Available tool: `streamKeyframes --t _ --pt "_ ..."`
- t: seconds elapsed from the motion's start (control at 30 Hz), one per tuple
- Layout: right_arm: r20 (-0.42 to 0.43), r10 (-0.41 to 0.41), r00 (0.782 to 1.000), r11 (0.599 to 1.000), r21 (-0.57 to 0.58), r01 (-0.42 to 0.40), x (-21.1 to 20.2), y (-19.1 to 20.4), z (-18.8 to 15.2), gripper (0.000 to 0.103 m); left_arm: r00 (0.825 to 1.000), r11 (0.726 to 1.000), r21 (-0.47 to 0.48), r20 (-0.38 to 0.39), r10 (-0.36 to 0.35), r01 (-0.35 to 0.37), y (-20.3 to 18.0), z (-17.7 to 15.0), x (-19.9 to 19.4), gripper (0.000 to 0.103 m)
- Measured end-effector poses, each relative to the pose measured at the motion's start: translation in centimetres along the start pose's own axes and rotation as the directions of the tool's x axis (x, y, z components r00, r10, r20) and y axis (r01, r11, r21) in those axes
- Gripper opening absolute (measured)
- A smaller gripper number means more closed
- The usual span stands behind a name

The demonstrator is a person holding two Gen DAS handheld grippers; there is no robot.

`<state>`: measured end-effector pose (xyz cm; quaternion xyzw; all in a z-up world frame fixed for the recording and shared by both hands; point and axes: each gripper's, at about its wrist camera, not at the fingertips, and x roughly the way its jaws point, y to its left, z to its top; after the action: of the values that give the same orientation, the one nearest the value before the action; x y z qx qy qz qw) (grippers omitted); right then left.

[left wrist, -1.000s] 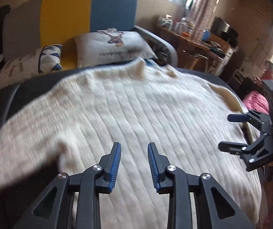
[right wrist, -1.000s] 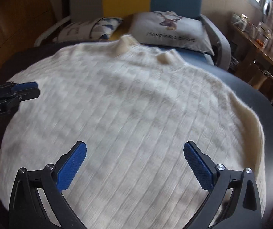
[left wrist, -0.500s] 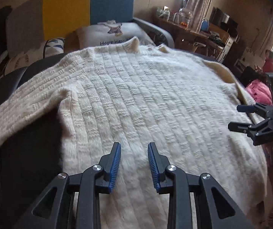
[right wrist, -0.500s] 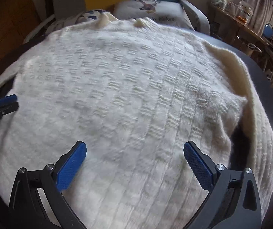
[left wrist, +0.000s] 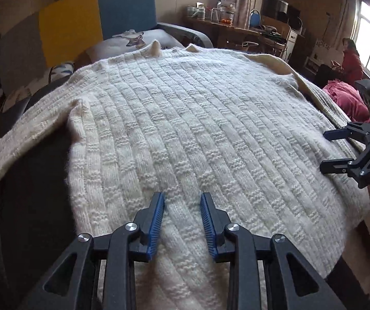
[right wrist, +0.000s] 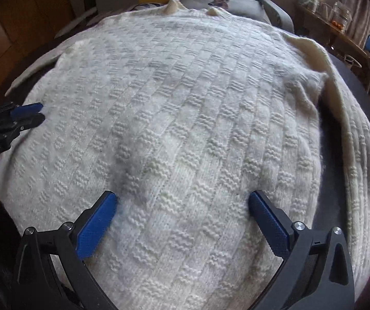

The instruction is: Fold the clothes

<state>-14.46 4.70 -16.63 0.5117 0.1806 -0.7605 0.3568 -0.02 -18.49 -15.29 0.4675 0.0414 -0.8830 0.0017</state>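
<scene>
Looking down, I see the cream sweater point(left wrist: 198, 134) spread flat on the dark table point(left wrist: 30, 193), collar farthest away, directly under my half-spread, empty left gripper point(left wrist: 182, 219) and my wide-spread, empty right gripper point(right wrist: 182, 206), equally near.

We see the knitted sweater point(left wrist: 198, 129) spread flat across the worktop point(left wrist: 30, 180); the cushion point(left wrist: 133, 38) lies beyond at twelve o'clock, the sideboard point(left wrist: 236, 29) at one o'clock.

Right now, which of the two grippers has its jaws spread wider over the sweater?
The right gripper: its blue pads stand far apart above the cream knit sweater, while the left gripper keeps only a narrow gap.
</scene>
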Motion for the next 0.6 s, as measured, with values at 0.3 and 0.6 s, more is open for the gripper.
streamKeyframes --t 0.3,0.6 --pt "0.014 -0.07 0.997 0.997 0.027 0.07 -5.0 -3.1 -3.9 0.103 1.0 1.0 0.004 -0.001 -0.029 0.029 -0.6 -2.4 -2.3 0.029" --pt "0.081 0.211 0.974 0.958 0.18 -0.222 -4.1 -5.2 -8.4 0.101 1.0 0.999 0.048 -0.01 -0.019 0.02 -1.0 -3.2 -2.2 0.03"
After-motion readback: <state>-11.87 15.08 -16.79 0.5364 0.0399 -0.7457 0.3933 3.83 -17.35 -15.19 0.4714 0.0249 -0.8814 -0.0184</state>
